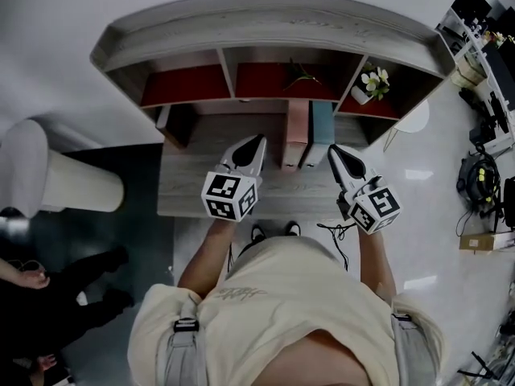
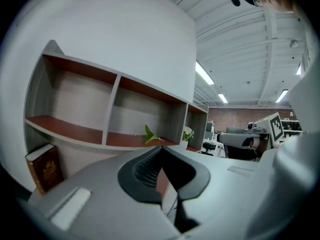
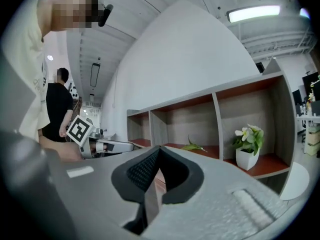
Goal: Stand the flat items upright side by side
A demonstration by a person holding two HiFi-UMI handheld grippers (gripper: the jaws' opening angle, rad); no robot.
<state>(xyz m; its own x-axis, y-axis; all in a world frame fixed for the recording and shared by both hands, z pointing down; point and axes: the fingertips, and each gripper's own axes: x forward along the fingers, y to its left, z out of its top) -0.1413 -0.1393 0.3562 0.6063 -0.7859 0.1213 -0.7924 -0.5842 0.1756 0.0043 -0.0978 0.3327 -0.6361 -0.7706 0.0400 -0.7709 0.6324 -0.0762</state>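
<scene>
The pink book [image 1: 297,131] and teal book [image 1: 321,131] stand on end on the desk [image 1: 193,185], touching side by side (long axes vertical). The left gripper [image 1: 258,140] and right gripper [image 1: 332,149] are clenched empty.

Grippers: we count two, the left gripper [image 1: 257,141] and the right gripper [image 1: 332,149].
Marker cubes: two, the left cube [image 1: 229,197] and the right cube [image 1: 378,208], one on each gripper.
Desks: one desk [image 1: 193,191].
Upright flat items on it: two, a pink item [image 1: 296,135] and a teal item [image 1: 321,133].
Shelf units: one shelf [image 1: 265,22].
Shelf compartments: we count three.
Dark red books: one book [image 2: 45,168], below the shelf.
Potted plants: one potted plant [image 1: 372,83] with white flowers.
Loose green sprigs: one sprig [image 1: 302,76].
People: we see two, the person holding the grippers [image 1: 273,312] and a second person [image 1: 72,288] in dark clothes.
</scene>
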